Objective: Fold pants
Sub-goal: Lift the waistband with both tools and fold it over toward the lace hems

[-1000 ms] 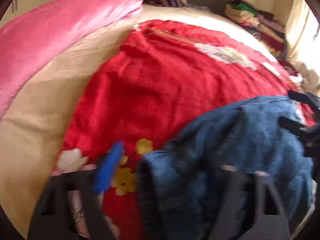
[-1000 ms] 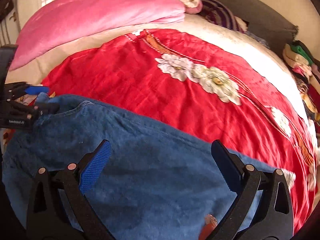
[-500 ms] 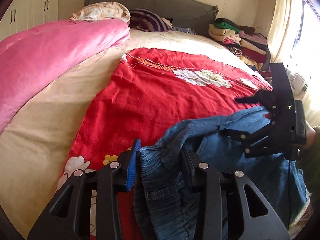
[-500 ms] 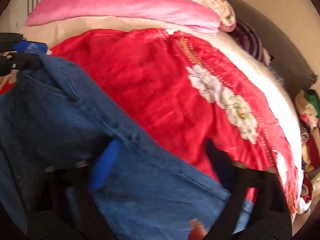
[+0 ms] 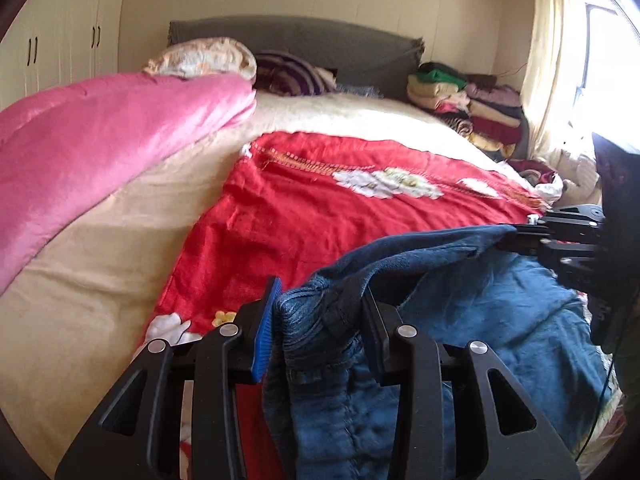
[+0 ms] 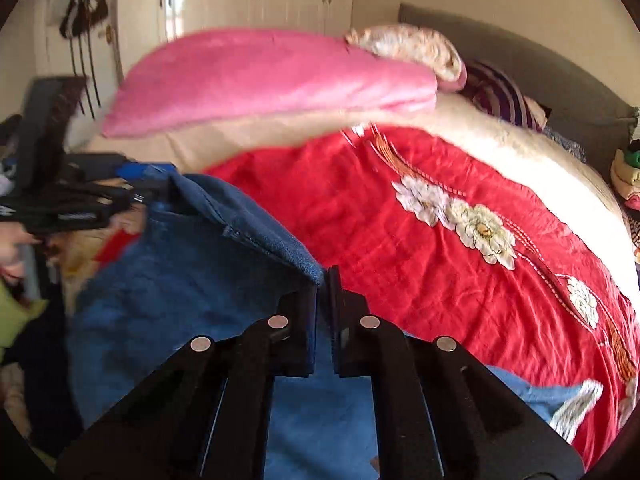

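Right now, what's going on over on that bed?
A person is folding a pair of blue jeans on the red flowered bedspread, using two handheld grippers. The left gripper is clamped on a bunched edge of the denim. The right gripper has just been closing its jaws, which now pinch another edge of the jeans. The fabric hangs raised between them, not yet laid over.
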{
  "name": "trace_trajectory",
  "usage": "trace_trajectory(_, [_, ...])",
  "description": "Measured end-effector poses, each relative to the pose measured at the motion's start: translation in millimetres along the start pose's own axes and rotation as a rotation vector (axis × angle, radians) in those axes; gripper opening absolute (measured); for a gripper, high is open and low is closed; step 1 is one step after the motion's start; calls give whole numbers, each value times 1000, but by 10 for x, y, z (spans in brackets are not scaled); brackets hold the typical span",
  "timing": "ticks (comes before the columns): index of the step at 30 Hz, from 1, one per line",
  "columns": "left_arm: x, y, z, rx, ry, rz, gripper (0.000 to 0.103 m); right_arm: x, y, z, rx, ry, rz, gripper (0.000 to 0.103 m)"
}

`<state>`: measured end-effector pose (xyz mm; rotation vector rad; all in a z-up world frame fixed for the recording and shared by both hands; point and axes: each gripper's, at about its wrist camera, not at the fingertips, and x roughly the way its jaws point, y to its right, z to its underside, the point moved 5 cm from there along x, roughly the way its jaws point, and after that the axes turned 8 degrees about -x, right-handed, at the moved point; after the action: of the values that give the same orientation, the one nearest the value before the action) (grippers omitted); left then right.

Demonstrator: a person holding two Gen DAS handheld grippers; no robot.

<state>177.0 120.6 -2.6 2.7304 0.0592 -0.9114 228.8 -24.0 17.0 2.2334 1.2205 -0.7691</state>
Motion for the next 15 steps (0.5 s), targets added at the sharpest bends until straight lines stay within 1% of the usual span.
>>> trace_trajectory(3, [-201, 8, 91, -1, 12, 26, 36, -320, -228, 52, -21, 51, -21, 2])
trace_trajectory(5, [-326, 17, 167, 2, 17, 37, 36, -487, -420, 132, -27, 67, -35, 1])
trace_trajectory(8, [-510, 25, 357, 11, 19, 48, 36, -635, -629, 259, -14, 84, -70, 2])
trace_trajectory(10, [-597, 14, 478, 5, 7, 62, 36, -698, -754, 352, -2, 84, -97, 2])
trace_trajectory(12, [-668, -11, 624, 1, -22, 80, 36, -752, -913, 468, 1, 72, -123, 2])
trace_trajectory(15, [-758, -41, 817, 16, -54, 84, 36, -782, -1065, 593, 8, 48, -161, 2])
